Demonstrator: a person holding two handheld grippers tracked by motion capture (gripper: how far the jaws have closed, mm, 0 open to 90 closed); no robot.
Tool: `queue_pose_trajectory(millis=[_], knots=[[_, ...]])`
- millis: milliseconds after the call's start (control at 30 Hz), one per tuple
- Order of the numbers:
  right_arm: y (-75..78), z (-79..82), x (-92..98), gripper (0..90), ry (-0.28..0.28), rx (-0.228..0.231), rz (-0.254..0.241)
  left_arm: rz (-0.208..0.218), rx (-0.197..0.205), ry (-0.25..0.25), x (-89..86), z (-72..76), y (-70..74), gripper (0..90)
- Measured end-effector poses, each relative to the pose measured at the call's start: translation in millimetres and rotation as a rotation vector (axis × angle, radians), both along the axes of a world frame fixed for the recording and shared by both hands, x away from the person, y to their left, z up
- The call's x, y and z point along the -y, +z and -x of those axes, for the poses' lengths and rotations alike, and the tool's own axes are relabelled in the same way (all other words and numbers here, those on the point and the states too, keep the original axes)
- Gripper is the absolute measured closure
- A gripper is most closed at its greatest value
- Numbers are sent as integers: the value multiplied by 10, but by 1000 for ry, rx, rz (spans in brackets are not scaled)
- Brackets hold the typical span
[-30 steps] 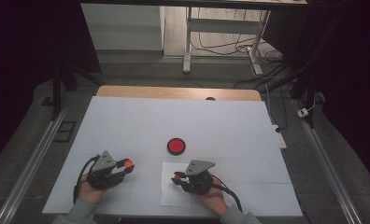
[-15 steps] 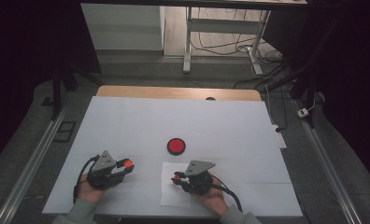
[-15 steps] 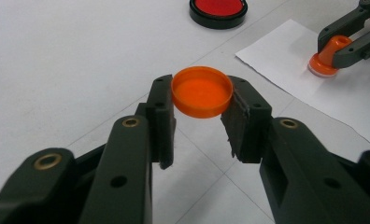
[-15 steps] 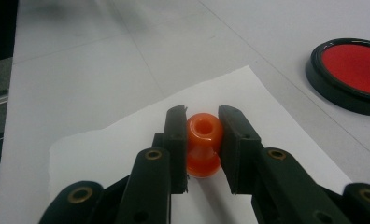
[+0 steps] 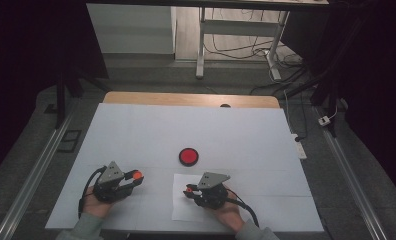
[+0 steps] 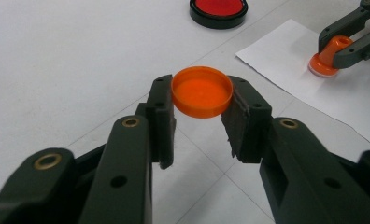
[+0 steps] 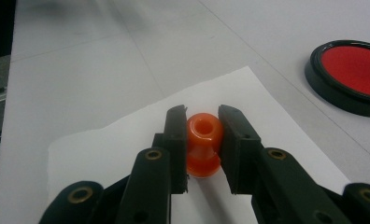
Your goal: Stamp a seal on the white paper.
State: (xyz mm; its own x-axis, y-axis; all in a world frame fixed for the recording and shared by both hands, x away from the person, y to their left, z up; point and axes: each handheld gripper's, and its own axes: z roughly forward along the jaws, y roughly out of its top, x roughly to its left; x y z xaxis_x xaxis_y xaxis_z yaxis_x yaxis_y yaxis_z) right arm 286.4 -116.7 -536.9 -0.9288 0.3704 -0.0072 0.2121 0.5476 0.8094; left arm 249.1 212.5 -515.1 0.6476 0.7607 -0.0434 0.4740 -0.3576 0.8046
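My left gripper [image 5: 135, 177] [image 6: 201, 87] is shut on a round orange cap [image 6: 202, 91] [image 5: 138, 175], hollow side up, just above the table at the near left. My right gripper [image 5: 188, 191] [image 7: 202, 114] is shut on the neck of a small orange stamp [image 7: 203, 140]. The stamp's base rests on a white sheet of paper [image 7: 127, 140] [image 5: 182, 209]. In the left gripper view the right gripper [image 6: 346, 42] and the stamp [image 6: 329, 58] appear at the upper right on the paper [image 6: 304, 79].
A round red pad in a black rim [image 5: 188, 156] [image 6: 218, 7] [image 7: 356, 70] lies beyond the paper, near mid-table. The white table cover [image 5: 136, 130] stretches back to a wooden edge [image 5: 186, 99]. Dark floor, metal rails and cables surround the table.
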Motion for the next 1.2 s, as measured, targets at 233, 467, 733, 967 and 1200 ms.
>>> queue_pose_trajectory(millis=[233,467,733,967,1200], knots=[[2,-19,7,727,1,-20,-8,-2,0,0,2,0,0,644],[135,-71,129,724,-41,-57,-171,-1,2,0,-1,-6,-1,644],[269,-63,219,723,-42,-24,-211,-2,1,-3,1,-7,-1,644],[310,-72,262,723,-41,-42,-238,-3,2,-5,3,-6,3,644],[379,-92,307,724,-38,-63,-297,-4,3,-10,9,-10,3,644]])
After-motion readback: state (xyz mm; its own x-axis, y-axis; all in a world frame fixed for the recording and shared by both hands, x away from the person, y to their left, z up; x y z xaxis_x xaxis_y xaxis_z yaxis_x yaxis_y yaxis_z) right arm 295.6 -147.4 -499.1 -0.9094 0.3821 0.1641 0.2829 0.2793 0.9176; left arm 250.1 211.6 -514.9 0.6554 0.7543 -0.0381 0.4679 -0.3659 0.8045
